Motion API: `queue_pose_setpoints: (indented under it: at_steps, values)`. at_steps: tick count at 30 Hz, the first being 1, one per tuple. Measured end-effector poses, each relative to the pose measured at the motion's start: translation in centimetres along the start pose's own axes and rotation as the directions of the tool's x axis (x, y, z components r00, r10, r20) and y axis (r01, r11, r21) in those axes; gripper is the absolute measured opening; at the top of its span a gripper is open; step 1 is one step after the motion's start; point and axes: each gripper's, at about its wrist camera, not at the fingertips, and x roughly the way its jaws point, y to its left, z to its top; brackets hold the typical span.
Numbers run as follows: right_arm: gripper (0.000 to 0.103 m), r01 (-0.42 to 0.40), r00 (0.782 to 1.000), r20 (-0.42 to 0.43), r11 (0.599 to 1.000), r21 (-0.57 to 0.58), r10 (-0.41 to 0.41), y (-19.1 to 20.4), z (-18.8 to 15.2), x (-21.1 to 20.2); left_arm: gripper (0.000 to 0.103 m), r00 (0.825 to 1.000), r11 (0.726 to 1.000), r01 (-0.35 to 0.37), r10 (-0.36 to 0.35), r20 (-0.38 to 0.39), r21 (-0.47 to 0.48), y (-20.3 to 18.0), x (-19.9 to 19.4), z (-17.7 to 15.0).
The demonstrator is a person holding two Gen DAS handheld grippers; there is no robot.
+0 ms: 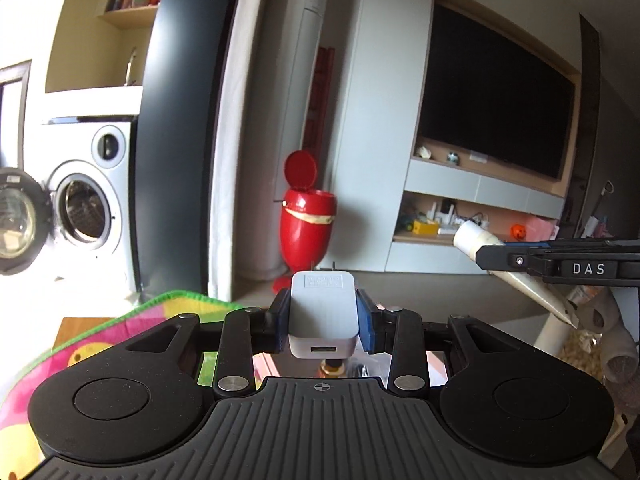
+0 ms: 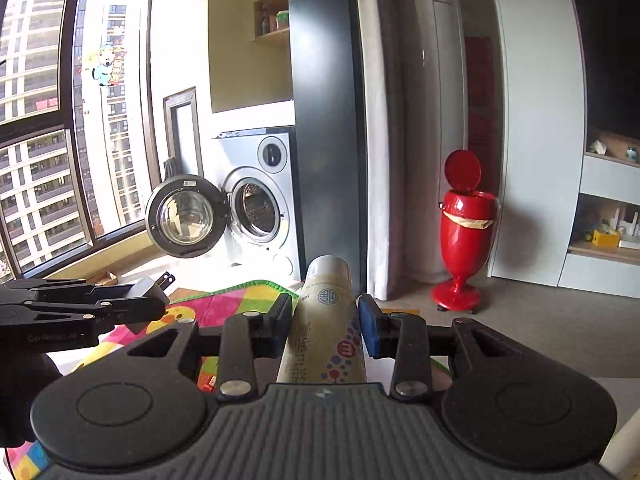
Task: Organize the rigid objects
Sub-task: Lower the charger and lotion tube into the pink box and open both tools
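Grey rectangular plastic USB charger [image 1: 323, 314] clamped between the blue pads of the left gripper [image 1: 323, 316], prongs pointing away, port facing the lens. Cream squeeze tube with printed dots [image 2: 326, 320], pinched at mid-body in the right gripper [image 2: 325, 322], white cap end forward. Both carried level in the air, side by side, neither touching anything below.

Best handled now, by these views: grips kept firm and steady, tube kept from sagging or slipping through the pads, charger held square, the two tools kept apart so the loads cannot knock together; no destination yet visible, so a slow sweep toward wherever the items belong.

Directly beneath, bright patchwork play mat with green edging [image 1: 132, 320] spread over a pale floor. Farther off, silver front-loading washing machine [image 2: 256, 200] with round door swung open, tall red goblet-shaped pedal bin with lid up [image 2: 464, 240], white curtain [image 2: 378, 140], and large dark wall-mounted screen [image 1: 496, 96] above open shelves of small clutter. High-rise blocks beyond the window [image 2: 48, 120].
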Motion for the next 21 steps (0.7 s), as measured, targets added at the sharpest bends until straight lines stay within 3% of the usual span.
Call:
queue_pose_setpoints:
  at_steps: [4, 10, 12, 15, 18, 21]
  values:
    - [0.035, 0.059, 0.998, -0.016, 0.998, 0.034, -0.058, -1.6, 1.1, 4.7, 0.037, 0.997, 0.998, -0.038, 0.036, -0.063, -0.04, 0.0, 5.4, -0.8]
    - [0.036, 0.144, 0.978, -0.153, 0.989, -0.013, -0.145, -2.5, -2.9, 12.3, 0.037, 0.983, 0.996, -0.039, 0.025, -0.181, -0.079, 0.7, 9.7, -4.9]
    - [0.036, 0.155, 0.968, -0.195, 0.988, -0.022, -0.157, -2.6, -4.6, 14.3, 0.038, 0.973, 0.997, -0.032, 0.015, -0.232, -0.071, 0.8, 10.8, -5.8]
    - [0.036, 0.145, 0.96, -0.238, 0.989, -0.023, -0.146, -2.5, -6.4, 16.0, 0.038, 0.942, 0.997, -0.032, 0.005, -0.336, -0.075, 1.2, 12.7, -7.2]
    - [0.041, 0.13, 0.96, -0.25, 0.991, 0.016, -0.122, -2.5, -7.2, 16.0, 0.037, 0.961, 0.994, -0.018, -0.014, -0.277, -0.111, 2.0, 11.9, -7.6]
    - [0.05, 0.128, 0.969, -0.211, 0.992, 0.0, -0.126, -1.9, -8.0, 14.1, 0.037, 0.978, 0.984, -0.004, -0.033, -0.206, -0.177, 3.6, 10.0, -7.0]
